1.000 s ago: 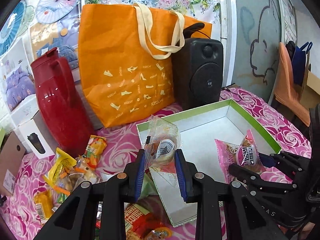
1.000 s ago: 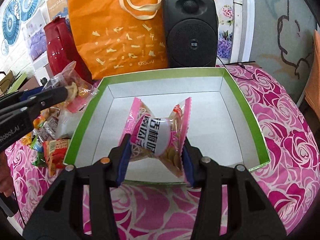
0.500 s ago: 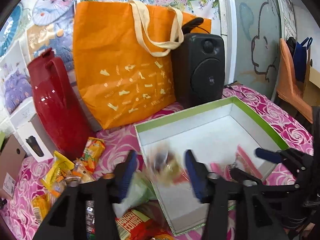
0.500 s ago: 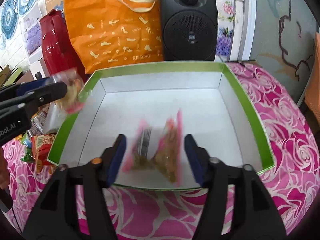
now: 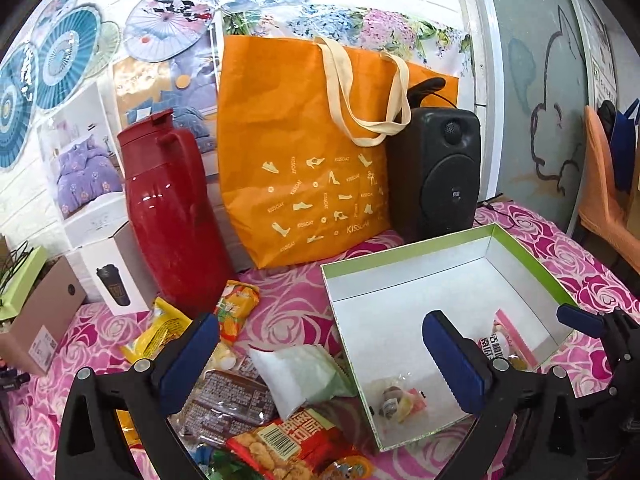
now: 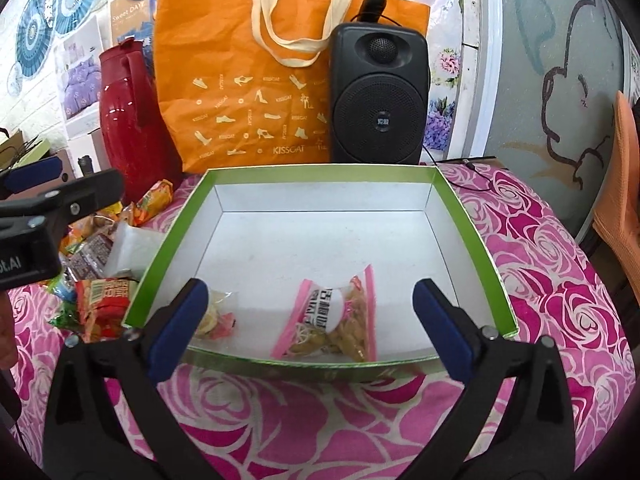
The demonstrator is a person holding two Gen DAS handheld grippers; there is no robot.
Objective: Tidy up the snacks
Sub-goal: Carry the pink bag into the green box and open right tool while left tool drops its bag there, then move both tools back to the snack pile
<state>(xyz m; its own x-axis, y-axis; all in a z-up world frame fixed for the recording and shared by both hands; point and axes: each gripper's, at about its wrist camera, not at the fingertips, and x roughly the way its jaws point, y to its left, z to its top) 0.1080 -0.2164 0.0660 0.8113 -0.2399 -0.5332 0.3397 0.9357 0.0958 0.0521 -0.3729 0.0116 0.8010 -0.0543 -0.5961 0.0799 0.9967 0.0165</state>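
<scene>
A green-rimmed white box [image 6: 460, 208] [image 5: 520, 248] lies on the rose-patterned table. Inside it lie a pink snack packet [image 6: 336, 320] [image 5: 506, 340] and a clear packet of small snacks [image 6: 218, 318] [image 5: 398, 398], both near the front wall. My right gripper [image 6: 310, 324] is open and empty above the box's front edge. My left gripper [image 5: 320, 360] is open and empty above the box's left wall and the snack pile. The pile holds a pale green pouch [image 5: 300, 372], a brown packet [image 5: 228, 400], a red packet [image 5: 288, 444] and yellow and orange packets [image 5: 236, 308].
Behind the box stand an orange tote bag [image 5: 304, 152], a black speaker [image 5: 436, 172] and a red thermos jug [image 5: 168, 208]. A white cup carton [image 5: 116, 276] and a brown cardboard box [image 5: 40, 316] sit at the left. An orange chair [image 5: 604, 200] stands at the right.
Both grippers opened and let go of their packets, which dropped into the box. Both grippers have drawn back and up a little.
</scene>
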